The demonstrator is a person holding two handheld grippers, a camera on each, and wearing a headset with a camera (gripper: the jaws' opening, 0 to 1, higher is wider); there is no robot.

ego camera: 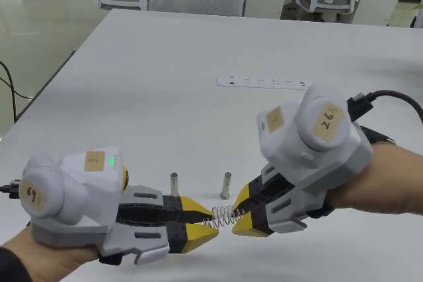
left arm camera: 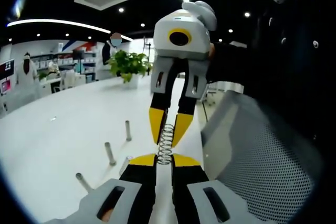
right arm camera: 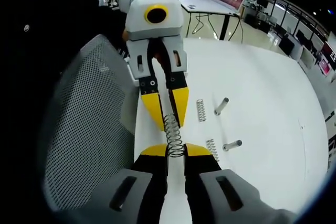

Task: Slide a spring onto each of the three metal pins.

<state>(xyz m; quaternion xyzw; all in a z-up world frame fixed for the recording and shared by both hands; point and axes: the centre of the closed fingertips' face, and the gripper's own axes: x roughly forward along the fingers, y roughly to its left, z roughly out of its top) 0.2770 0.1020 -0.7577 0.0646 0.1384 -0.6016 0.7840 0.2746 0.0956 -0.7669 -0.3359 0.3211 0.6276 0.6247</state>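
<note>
A: Spring (ego camera: 225, 216) is up off the table, held end to end between the 2 grippers, just in front of the pins (ego camera: 226, 185).
B: Who's got it?
A: Both. Left gripper (ego camera: 206, 222) has its jaws nearly closed on 1 end, and right gripper (ego camera: 239, 219) is pinched down on the other. In each gripper view the coil runs straight from that gripper's own jaws into the opposing pair.
B: Pins?
A: Left gripper view has 3 upright on the white table (ego camera: 165, 97), all bare. Head view catches 2, also bare.
B: So 0 of 3.
A: Looks that way. In the right gripper view, 2 loose springs (right arm camera: 200, 109) lie flat near the pins, not on them.
B: What's left?
A: My read: 1 gripper lets go and the other slides this spring over a pin. Then the same for the 2 loose ones.
</note>
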